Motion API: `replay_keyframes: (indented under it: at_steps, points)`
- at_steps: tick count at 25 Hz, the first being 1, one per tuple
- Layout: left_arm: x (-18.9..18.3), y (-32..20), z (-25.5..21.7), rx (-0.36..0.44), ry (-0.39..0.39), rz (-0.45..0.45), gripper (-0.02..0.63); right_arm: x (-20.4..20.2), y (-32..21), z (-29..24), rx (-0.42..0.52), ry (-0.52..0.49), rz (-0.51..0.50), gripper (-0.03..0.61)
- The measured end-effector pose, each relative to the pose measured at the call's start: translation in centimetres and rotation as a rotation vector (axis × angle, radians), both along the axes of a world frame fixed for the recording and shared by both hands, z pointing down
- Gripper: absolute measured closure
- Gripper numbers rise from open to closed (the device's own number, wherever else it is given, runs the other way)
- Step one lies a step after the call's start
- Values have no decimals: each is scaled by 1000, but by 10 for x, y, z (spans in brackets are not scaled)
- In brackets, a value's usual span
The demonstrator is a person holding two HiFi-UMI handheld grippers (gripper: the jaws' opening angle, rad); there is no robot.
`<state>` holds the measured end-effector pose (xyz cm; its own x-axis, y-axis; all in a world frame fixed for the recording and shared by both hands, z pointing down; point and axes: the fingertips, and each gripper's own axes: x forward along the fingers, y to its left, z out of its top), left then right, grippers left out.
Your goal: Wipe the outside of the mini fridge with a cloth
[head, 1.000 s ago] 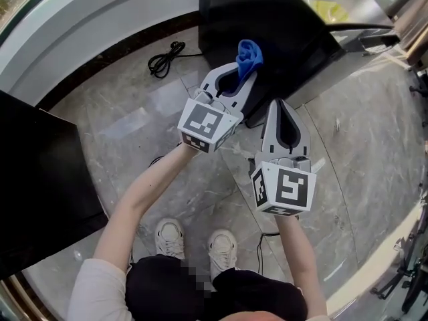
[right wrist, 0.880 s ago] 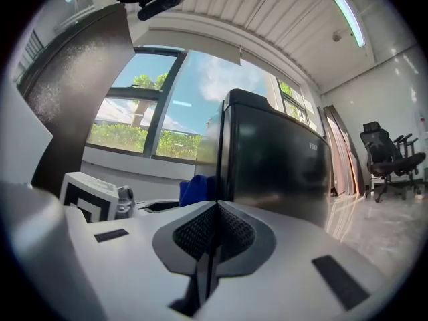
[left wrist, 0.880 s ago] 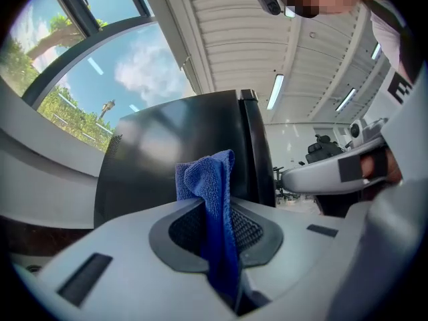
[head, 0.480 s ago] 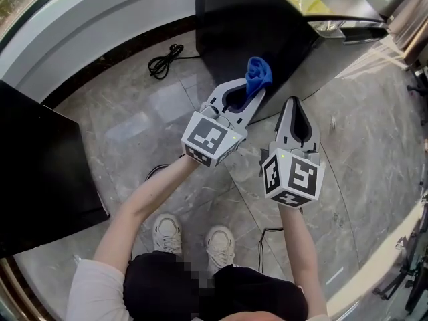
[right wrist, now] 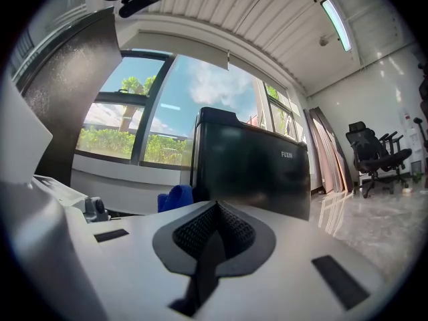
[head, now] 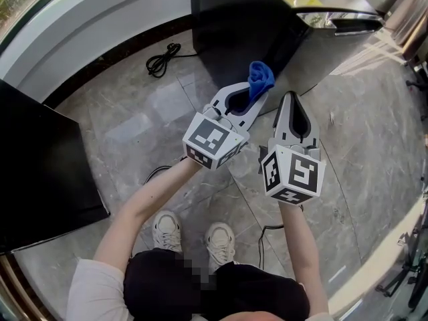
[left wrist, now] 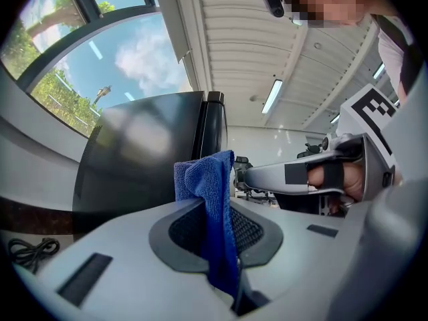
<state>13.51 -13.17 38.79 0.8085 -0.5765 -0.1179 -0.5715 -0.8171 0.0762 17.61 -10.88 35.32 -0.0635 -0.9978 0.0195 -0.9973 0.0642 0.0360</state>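
while left gripper [head: 249, 97] held jaws clamped on blue cloth [head: 260, 79], cloth bunched out past jaw tips, likely so fabric, not plastic, would meet mini fridge [head: 234, 32] just ahead. contact with dark side panel unclear. right gripper [head: 292, 100] alongside, jaws pressed together, empty, likely idle since wiping needs one tool.

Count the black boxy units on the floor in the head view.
2. The mini fridge stands at top centre; another black unit sits at the left edge, cut off by the frame. More may lie out of view.
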Motion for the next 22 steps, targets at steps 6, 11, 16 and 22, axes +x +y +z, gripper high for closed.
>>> replay_keyframes:
  at_steps: [6, 11, 16, 22]
  points:
    - [7, 8, 0, 18, -19, 25, 557, -4, 0, 1, -6, 3, -13, 568]
    - [5, 9, 0, 5, -1, 26, 557, -7, 2, 1, -6, 2, -16, 567]
    - [-15, 3, -1, -1, 44, -20, 557, -14, 0, 2, -7, 7, -33, 567]
    - [-69, -42, 4, -30, 78, -170, 557, -30, -10, 16, -41, 2, -66, 567]
